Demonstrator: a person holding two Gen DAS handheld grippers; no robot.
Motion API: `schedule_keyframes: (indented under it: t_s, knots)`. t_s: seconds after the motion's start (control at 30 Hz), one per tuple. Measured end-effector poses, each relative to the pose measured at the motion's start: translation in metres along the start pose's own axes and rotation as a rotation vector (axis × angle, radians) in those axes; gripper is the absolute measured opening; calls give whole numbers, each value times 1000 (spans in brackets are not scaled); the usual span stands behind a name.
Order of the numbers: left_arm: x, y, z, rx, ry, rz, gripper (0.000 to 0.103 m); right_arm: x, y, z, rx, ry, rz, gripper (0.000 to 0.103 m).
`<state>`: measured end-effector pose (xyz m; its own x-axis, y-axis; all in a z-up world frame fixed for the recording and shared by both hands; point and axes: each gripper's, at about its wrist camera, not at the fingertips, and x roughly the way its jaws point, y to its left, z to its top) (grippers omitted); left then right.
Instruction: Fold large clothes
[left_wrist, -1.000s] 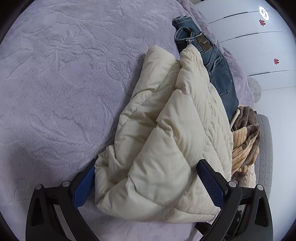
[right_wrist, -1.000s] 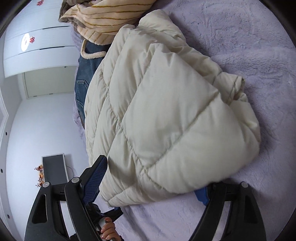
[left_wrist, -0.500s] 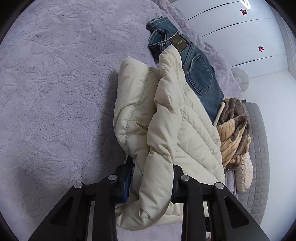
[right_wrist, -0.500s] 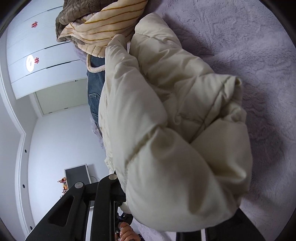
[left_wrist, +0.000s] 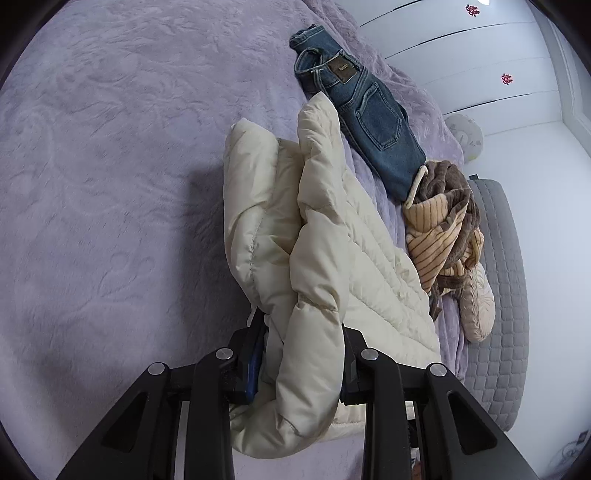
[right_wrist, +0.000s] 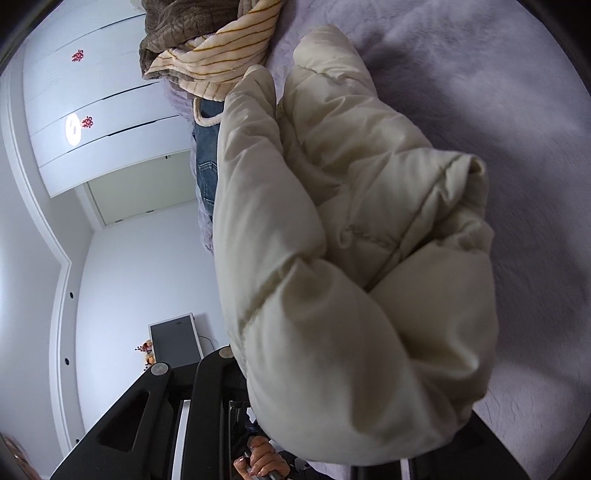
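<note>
Folding is partway: cream puffer jacket (left_wrist: 332, 258) lies bunched on the lilac bed (left_wrist: 110, 184), one end pinched by left gripper (left_wrist: 301, 362), the other by right gripper (right_wrist: 332, 424); jeans (left_wrist: 369, 122) and striped fleece garment (left_wrist: 443, 229) wait unfolded

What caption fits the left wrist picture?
Left tongs pinch a puffy cream jacket on the purple bedspread.

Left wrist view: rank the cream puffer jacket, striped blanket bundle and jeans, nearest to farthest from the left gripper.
1. cream puffer jacket: clamped in the left gripper, bunched between its fingers.
2. striped blanket bundle: to the right, past the jacket's edge, on the lilac bedspread.
3. jeans: farthest, upper right, beyond the jacket's far tip.
</note>
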<state>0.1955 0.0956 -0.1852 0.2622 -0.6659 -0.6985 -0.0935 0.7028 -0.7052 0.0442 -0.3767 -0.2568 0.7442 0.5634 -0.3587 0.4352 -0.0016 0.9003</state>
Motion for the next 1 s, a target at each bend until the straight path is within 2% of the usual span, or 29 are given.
schedule_keyframes:
  t_s: [0.1, 0.27, 0.3, 0.37, 0.4, 0.43, 0.53, 0.57, 0.63, 0.7, 0.83, 0.9, 1.0]
  knots:
    - [-10, 11, -23, -1, 26, 21, 32, -12, -14, -22, 27, -1, 1, 25]
    - [-11, 33, -55, 26, 98, 129, 32, -30, -42, -51, 58, -2, -44, 25]
    - [-9, 37, -59, 26, 109, 151, 35, -31, -49, -55, 69, -1, -53, 25]
    - [-7, 43, -64, 24, 118, 199, 50, -33, -62, -60, 84, 4, -80, 25]
    - [-7, 44, -64, 26, 121, 217, 53, -31, -66, -59, 90, 3, -95, 27]
    - [-7, 46, -65, 30, 125, 231, 58, -28, -69, -57, 98, 2, -105, 30]
    - [-7, 45, -64, 49, 140, 260, 59, -29, -70, -56, 102, -4, -146, 37]
    - [-8, 43, -63, 56, 141, 278, 66, -25, -64, -54, 98, -4, -169, 40]
    - [-12, 37, -61, 73, 121, 349, 78, -19, -59, -50, 82, -3, -224, 53]
    - [-16, 32, -58, 89, 118, 374, 78, -19, -53, -50, 71, -2, -276, 60]
    - [-23, 22, -60, 141, 116, 441, 78, -23, -43, -52, 36, 19, -366, 67]
    - [-23, 12, -60, 178, 110, 470, 78, -23, -34, -52, -6, 33, -424, 71]
    - [-25, 4, -63, 217, 108, 500, 78, -20, -15, -53, -102, 60, -532, 72]
